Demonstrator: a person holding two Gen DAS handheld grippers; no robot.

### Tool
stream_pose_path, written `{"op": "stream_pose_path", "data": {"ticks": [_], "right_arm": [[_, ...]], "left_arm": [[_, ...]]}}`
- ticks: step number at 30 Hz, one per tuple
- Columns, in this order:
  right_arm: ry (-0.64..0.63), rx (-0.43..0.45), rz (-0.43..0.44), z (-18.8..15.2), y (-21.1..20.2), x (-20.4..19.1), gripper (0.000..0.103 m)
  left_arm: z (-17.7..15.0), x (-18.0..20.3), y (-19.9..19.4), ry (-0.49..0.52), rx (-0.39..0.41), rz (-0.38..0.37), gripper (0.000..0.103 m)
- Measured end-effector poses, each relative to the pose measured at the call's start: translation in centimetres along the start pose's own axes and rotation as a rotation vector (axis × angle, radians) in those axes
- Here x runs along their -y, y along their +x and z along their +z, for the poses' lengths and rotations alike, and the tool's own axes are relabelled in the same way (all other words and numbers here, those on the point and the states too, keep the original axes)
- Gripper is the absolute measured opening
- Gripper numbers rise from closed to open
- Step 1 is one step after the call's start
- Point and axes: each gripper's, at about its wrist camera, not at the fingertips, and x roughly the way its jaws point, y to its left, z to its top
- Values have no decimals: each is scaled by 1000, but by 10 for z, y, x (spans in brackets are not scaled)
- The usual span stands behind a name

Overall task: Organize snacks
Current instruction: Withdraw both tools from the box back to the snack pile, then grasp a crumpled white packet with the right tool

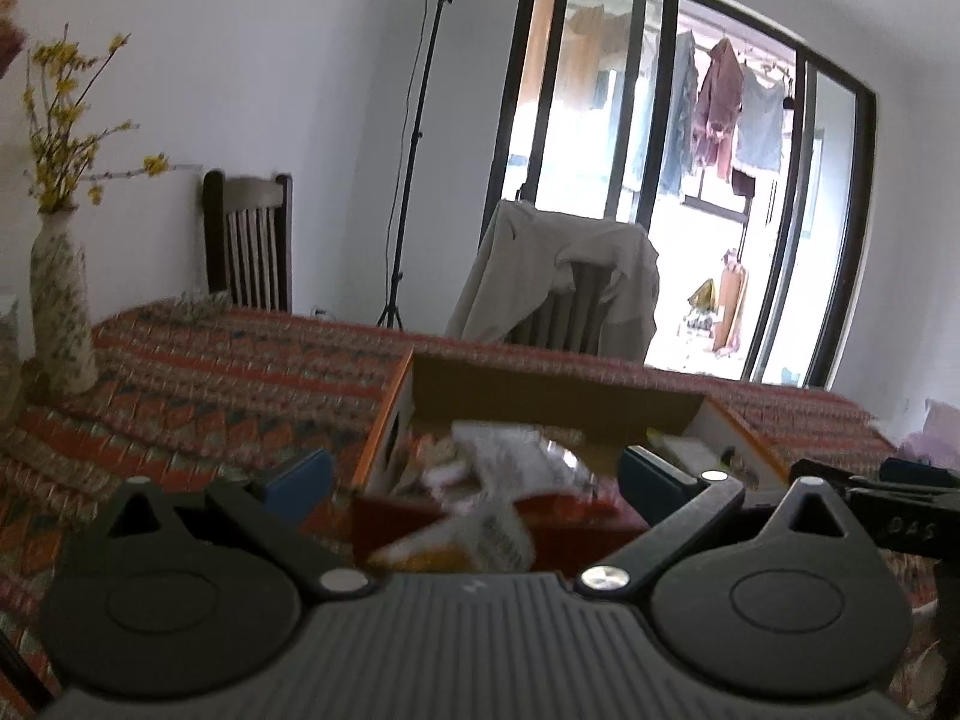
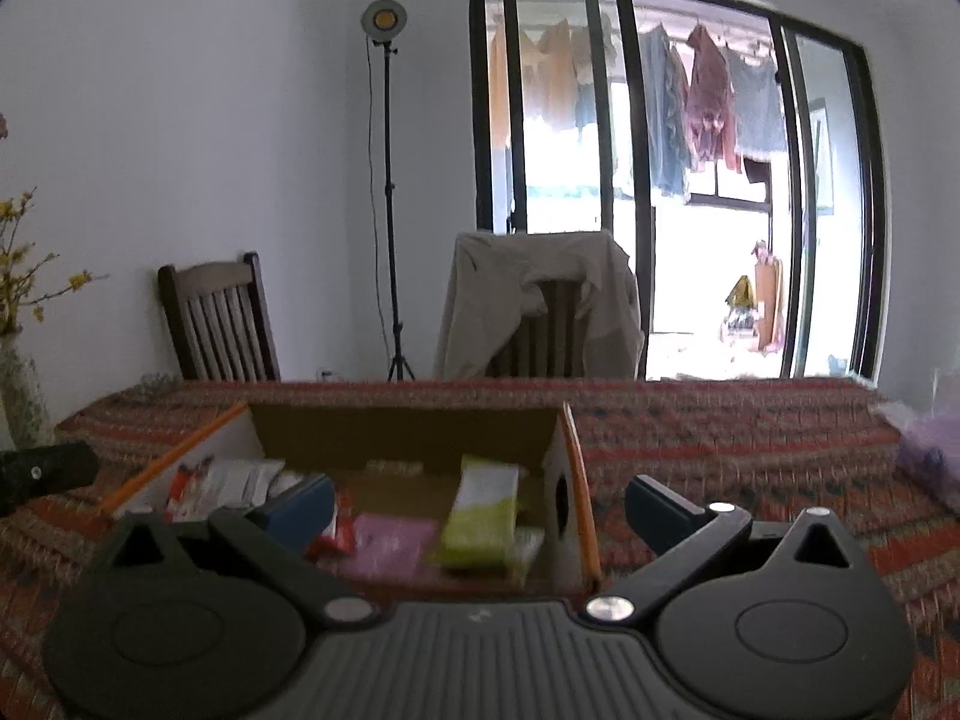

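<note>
An open cardboard box stands on the patterned tablecloth. My left gripper is open just in front of it, fingers wide apart. A blurred orange, red and white snack packet lies between and below the fingers, apart from both pads. More packets show blurred inside the box. In the right wrist view the box holds a green and white packet, a pink packet and a red and white packet. My right gripper is open over the box's near edge, holding nothing.
A flowered vase with yellow sprigs stands at the table's left. Two chairs sit behind the table, one draped with a beige garment. A light stand stands by the wall. A purple bag lies at the table's right end.
</note>
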Motion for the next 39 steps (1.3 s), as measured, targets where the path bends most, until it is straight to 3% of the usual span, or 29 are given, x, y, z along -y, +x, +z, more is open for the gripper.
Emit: {"op": "stream_pose_path", "data": {"ticks": [7,14,18,30,35,39], "right_arm": [[-17,-115,-17,-42,-16,4,103],[-31,-197,-48,-68,-25,15,103],[-38,-208,-65,-70,-29,22,103],[-66,-290,-121,-69,5,39,103],[-124,-332,-94,-58,25,42,103],[-142,-362,-4,-52,38,42,103]], "left_arm": [[-34,-17,-13,35,-36,32,103],[-62,-30,-6,-8,-70,39,103],[-64,-31,-8,-7,-51,65,103],[-68,-34,-6,-21,-62,37,103],[-68,-37,-6,-35,-67,27,103],[-68,-37,-4,-37,-72,26,103]]}}
